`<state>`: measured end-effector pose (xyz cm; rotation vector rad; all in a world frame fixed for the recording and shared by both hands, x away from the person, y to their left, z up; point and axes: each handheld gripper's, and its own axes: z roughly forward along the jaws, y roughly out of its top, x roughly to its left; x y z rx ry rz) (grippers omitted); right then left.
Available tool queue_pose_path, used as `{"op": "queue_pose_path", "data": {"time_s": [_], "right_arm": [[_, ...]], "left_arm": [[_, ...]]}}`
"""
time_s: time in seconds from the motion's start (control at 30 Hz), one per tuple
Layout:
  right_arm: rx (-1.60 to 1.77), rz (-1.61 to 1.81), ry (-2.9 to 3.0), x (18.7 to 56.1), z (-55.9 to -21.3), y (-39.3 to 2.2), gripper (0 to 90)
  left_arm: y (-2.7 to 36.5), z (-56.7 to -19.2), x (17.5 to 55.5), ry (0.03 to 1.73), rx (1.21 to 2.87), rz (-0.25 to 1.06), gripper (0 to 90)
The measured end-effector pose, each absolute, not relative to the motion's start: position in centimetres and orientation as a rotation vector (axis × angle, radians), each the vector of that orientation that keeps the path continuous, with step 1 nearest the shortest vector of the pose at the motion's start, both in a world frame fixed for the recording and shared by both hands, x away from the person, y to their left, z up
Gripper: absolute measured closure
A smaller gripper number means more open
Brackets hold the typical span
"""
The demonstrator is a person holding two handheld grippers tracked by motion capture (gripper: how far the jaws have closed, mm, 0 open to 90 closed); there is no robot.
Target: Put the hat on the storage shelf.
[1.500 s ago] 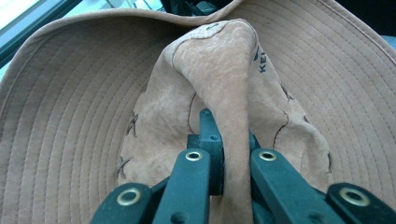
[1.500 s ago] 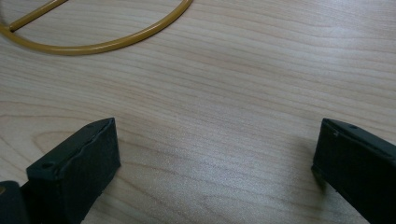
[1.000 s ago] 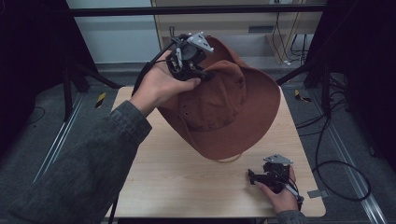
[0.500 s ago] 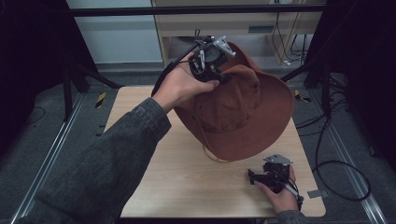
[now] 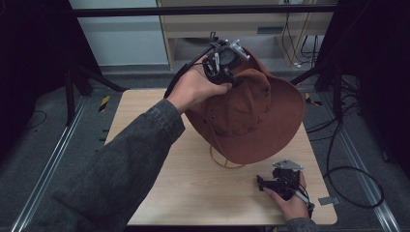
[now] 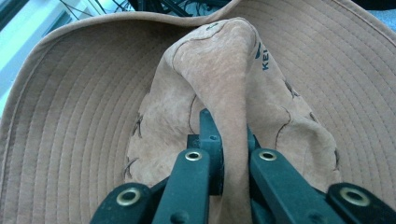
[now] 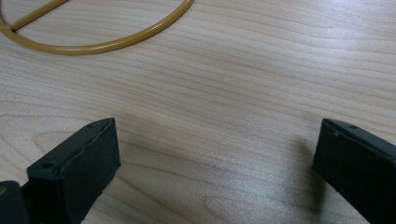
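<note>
A brown wide-brimmed hat [image 5: 251, 116] hangs tilted above the far half of the wooden table [image 5: 193, 193], its crown facing me. My left gripper [image 5: 227, 72] is shut on a pinched fold of the hat's crown [image 6: 233, 116], the fabric squeezed between both jaws. A brass wire ring [image 5: 223, 162] lies on the table under the hat's lower brim, also seen as a yellow arc [image 7: 102, 44] in the right gripper view. My right gripper [image 5: 261, 182] rests low at the table's near right corner, jaws wide apart over bare wood [image 7: 210, 135], nothing between them.
A shelf unit [image 5: 251, 29] and cables stand behind the table. Black stand legs [image 5: 82, 77] sit at the far left and far right on the grey floor. The table's near left part is bare wood.
The left hand has carried the hat to the right and slightly down, toward the table's far right. The right gripper has stayed where it was.
</note>
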<state>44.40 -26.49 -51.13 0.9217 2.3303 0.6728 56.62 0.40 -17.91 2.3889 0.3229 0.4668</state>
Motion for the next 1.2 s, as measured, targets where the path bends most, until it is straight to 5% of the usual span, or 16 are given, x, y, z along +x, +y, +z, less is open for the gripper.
{"op": "queue_pose_path", "data": {"time_s": [1.2], "right_arm": [[0.922, 0.675, 2.33, 44.4, -51.1, -26.5, 0.7]], "left_arm": [[-1.3, -20.9, 57.6, 0.34, 2.467, 0.427, 85.3]]}}
